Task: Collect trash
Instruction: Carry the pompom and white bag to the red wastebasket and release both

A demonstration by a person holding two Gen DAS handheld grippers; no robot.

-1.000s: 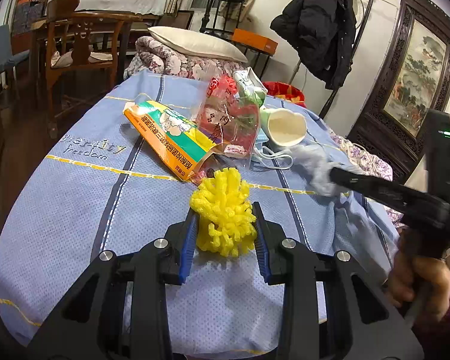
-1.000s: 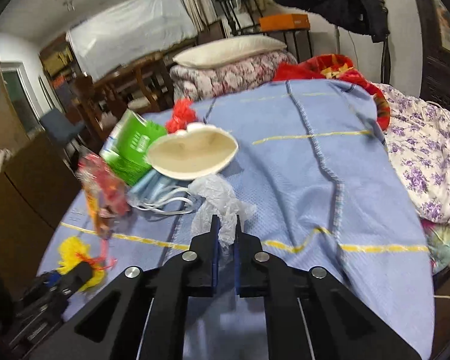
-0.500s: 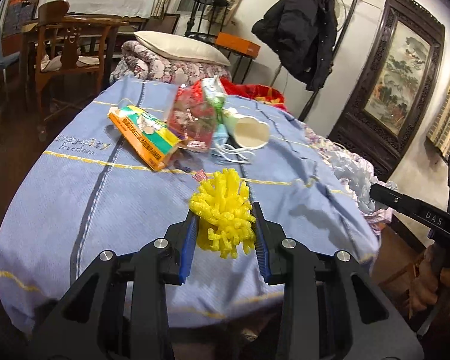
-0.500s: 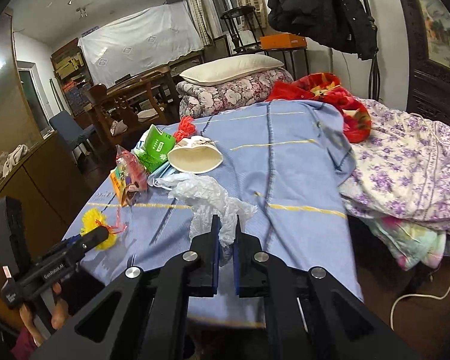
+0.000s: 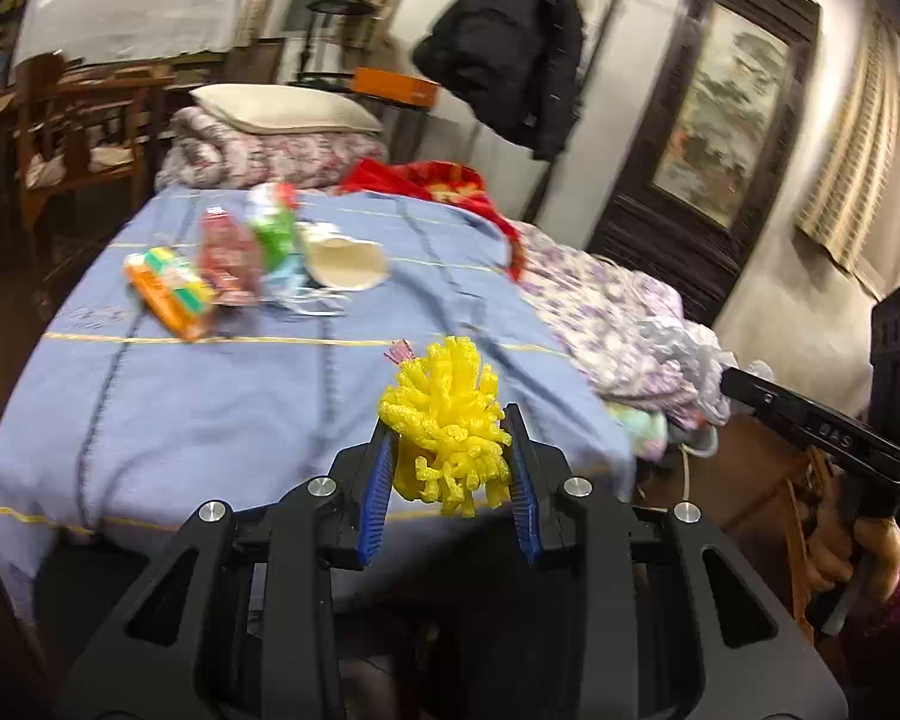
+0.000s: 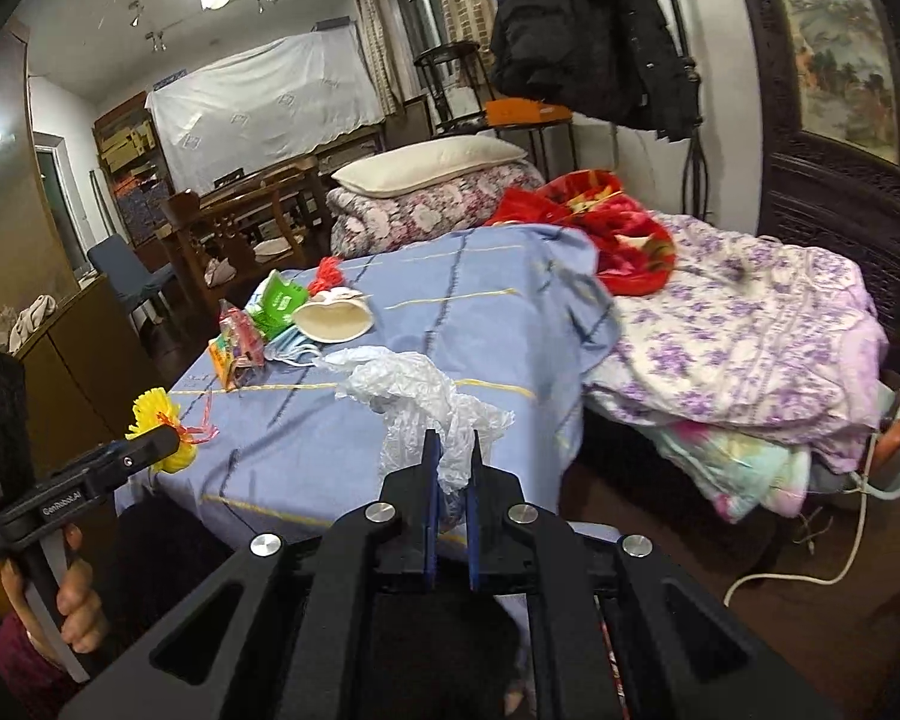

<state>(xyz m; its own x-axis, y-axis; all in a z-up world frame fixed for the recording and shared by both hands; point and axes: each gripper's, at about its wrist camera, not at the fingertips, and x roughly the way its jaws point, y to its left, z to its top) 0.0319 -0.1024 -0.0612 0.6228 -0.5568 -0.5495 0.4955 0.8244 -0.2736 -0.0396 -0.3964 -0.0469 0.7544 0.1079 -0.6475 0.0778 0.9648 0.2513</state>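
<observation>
Low in the centre of each wrist view, the left gripper point(image 5: 450, 456) squeezes a light, springy yellow foam net point(image 5: 447, 423) by its middle, while the right gripper point(image 6: 450, 468) pinches what looks like flimsy, slippery crumpled clear plastic point(image 6: 417, 399) at its bunched tail.

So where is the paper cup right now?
The paper cup lies on its side on the blue blanket, left of centre in the right wrist view, against the blue face mask and just right of the green packet.
</observation>
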